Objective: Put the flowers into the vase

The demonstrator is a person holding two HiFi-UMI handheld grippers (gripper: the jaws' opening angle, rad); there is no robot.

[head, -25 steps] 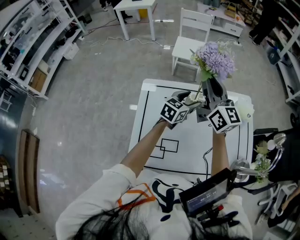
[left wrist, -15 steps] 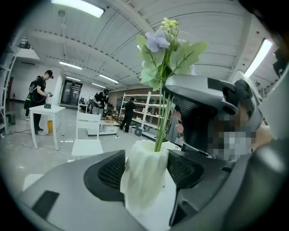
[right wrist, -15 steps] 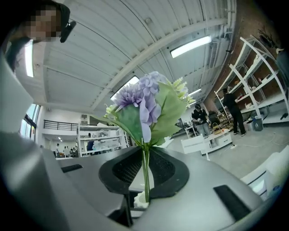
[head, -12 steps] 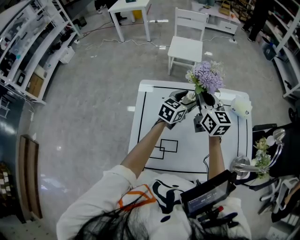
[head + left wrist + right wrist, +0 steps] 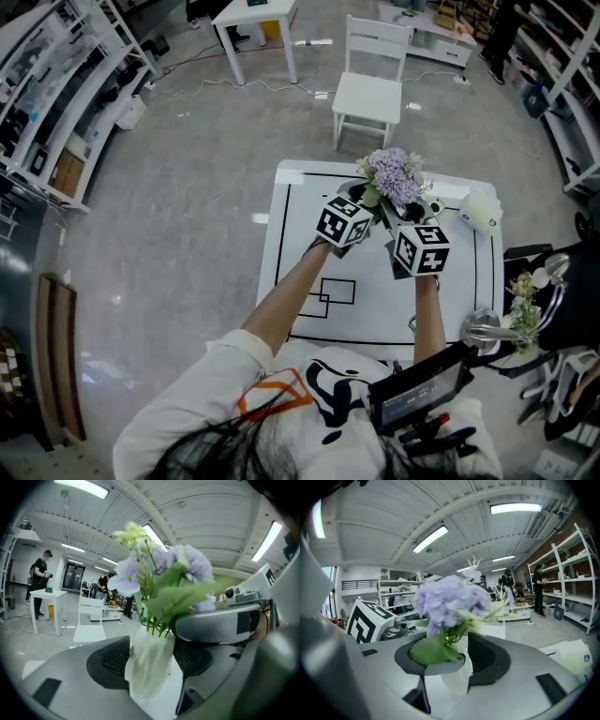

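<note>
Down with my right gripper (image 5: pixel 401 214) came the flowers (image 5: pixel 397 176), and their stems now sit inside the white vase (image 5: pixel 150 665) on the table (image 5: pixel 300 225). That gripper's jaws have just been opening and stand apart around the stems. My left gripper (image 5: pixel 367 200) clamps the vase.

**No legible writing**

The two white cubes (image 5: pixel 344 223) (image 5: pixel 420 249) carry black square marker patterns, not letters. The dark screen (image 5: pixel 419 395) at the head view's lower edge shows pale lines too small to read. The white shirt's (image 5: pixel 281 412) dark print forms no readable word.
</note>
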